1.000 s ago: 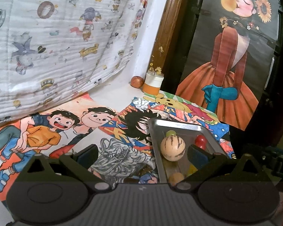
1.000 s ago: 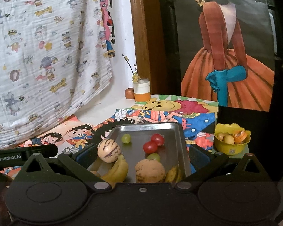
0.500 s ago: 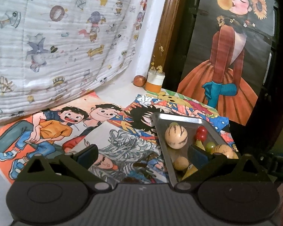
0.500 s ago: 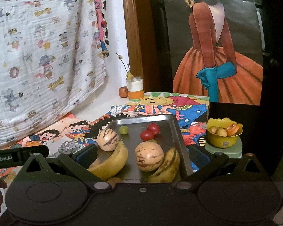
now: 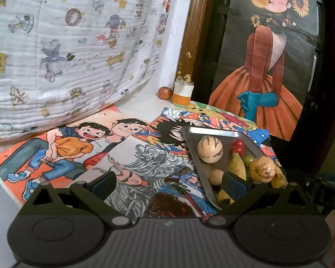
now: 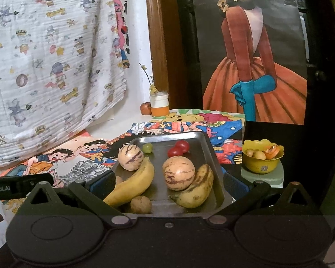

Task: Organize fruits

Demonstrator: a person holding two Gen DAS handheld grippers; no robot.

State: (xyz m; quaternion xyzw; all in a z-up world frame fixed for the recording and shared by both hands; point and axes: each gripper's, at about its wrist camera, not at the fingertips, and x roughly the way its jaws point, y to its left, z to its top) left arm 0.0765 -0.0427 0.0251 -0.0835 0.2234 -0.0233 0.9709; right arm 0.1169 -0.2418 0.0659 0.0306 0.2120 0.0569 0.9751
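Broadly, we log a table spread with cartoon posters [image 5: 78, 147], a printed white cloth [image 6: 44, 62] hanging behind it, and a tall painted poster of a figure in an orange skirt [image 6: 256, 67] to the right.

On the posters we see a steel tray [image 6: 203, 140] holding the fruit. Largest in it are two bananas: one [image 6: 134, 185] along the near left, one spotted [image 6: 196, 189] at the near right. We count two striped round melons, one [image 6: 130, 157] at the left touching the left banana, one [image 6: 178, 173] near centre leaning on the spotted banana. Behind them sit two red tomatoes [image 6: 178, 148] touching each other, and a green grape [image 6: 147, 147]. A small brown round fruit [image 6: 141, 204] lies at the near edge.

Beyond the tray's right side we note a yellow bowl [image 6: 261, 165] with peels and small fruit.

Both tools hold nothing: the left gripper [image 5: 167, 182] is spread wide over the posters beside the tray, the right gripper [image 6: 167, 182] spread wide before the tray's near end.
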